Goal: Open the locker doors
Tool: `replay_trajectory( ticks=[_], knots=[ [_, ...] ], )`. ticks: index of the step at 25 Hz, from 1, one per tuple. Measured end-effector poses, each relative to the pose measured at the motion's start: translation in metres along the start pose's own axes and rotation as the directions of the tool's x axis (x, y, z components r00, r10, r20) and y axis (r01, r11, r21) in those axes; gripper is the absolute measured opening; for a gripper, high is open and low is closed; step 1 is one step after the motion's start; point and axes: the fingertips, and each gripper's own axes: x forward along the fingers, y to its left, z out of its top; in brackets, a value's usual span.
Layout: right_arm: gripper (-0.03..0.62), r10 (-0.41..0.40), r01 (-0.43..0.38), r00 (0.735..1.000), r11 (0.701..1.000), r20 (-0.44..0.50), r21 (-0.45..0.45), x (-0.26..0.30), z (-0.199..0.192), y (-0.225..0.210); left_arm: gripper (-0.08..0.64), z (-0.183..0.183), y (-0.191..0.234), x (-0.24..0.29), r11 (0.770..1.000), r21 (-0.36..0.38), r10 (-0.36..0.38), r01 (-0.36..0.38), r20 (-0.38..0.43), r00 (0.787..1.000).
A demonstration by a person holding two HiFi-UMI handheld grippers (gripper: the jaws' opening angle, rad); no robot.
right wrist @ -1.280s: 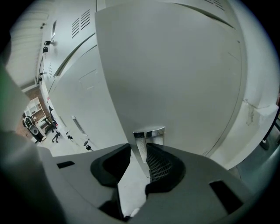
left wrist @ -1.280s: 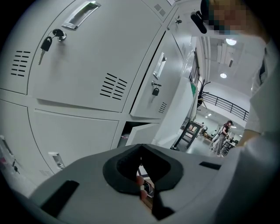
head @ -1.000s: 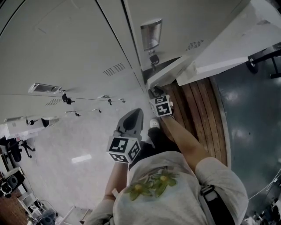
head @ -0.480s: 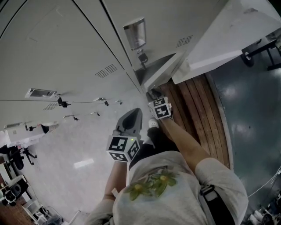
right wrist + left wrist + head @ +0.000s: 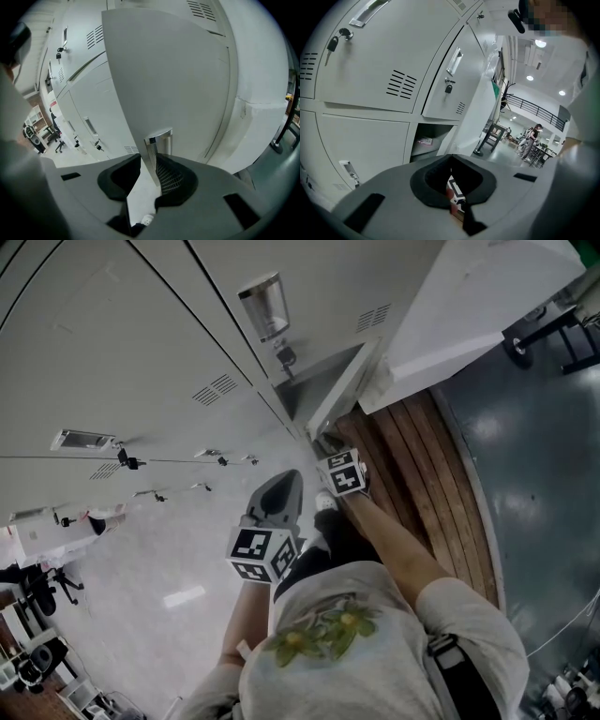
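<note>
Gripping: right tongs (image 5: 151,165) just tightened on locker door (image 5: 178,79) free edge.
edge axis: upright.
left tongs (image 5: 450,159): clenched, empty, farther from door.

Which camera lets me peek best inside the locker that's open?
The left gripper view. It faces the open locker and shows something small lying inside. The head view looks down and catches only a dark gap. The right gripper view is filled by the door, so the inside is hidden.
</note>
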Motion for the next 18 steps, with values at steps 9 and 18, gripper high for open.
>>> replay_trajectory(
  ticks=[9, 18],
  knots=[
    [0.066, -0.030, 0.030, 1.000, 0.998, 0.001, 0.060, -0.023, -0.019, -0.006, 0.031, -0.005, -0.017, -0.001, 0.998, 0.026, -0.056, 0.056, -0.026, 0.998],
    [0.055, -0.074, 0.074, 0.997, 0.991, -0.008, 0.114, -0.046, -0.037, -0.023, 0.031, -0.007, -0.033, 0.002, 0.993, 0.057, -0.101, 0.104, -0.048, 0.994]
  ],
)
